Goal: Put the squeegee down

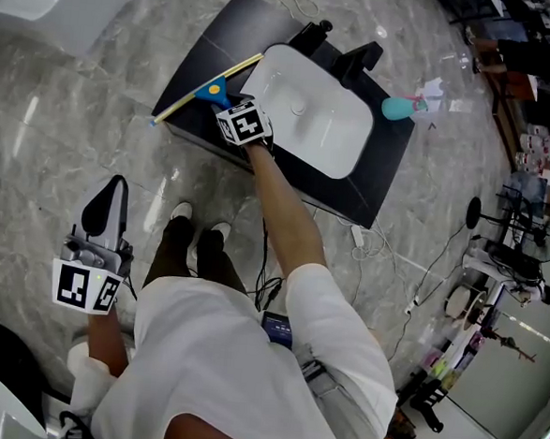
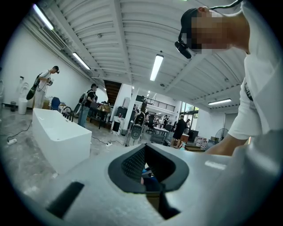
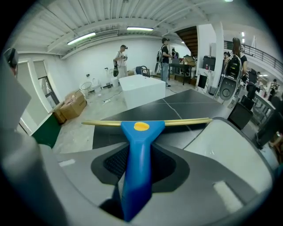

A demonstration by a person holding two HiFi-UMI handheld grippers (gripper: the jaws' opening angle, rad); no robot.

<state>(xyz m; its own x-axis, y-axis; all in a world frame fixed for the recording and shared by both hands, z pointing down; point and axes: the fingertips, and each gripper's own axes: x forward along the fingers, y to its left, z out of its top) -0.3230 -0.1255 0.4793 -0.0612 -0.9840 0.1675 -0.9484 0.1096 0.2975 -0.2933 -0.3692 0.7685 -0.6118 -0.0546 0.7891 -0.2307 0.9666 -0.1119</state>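
The squeegee has a blue handle and a long yellow blade. My right gripper is shut on its handle. It holds the squeegee over the left part of the black countertop, just left of the white basin. In the right gripper view the blue handle runs up between the jaws of the right gripper. There the blade lies crosswise above the countertop. My left gripper hangs low at the left over the floor, away from the counter. Its jaws look shut with nothing between them. In its own view the left gripper faces out across the hall.
A black faucet stands behind the basin, and a teal bottle sits at the counter's right. A white bathtub stands on the marble floor. Cables trail right of the counter. Several people stand far off.
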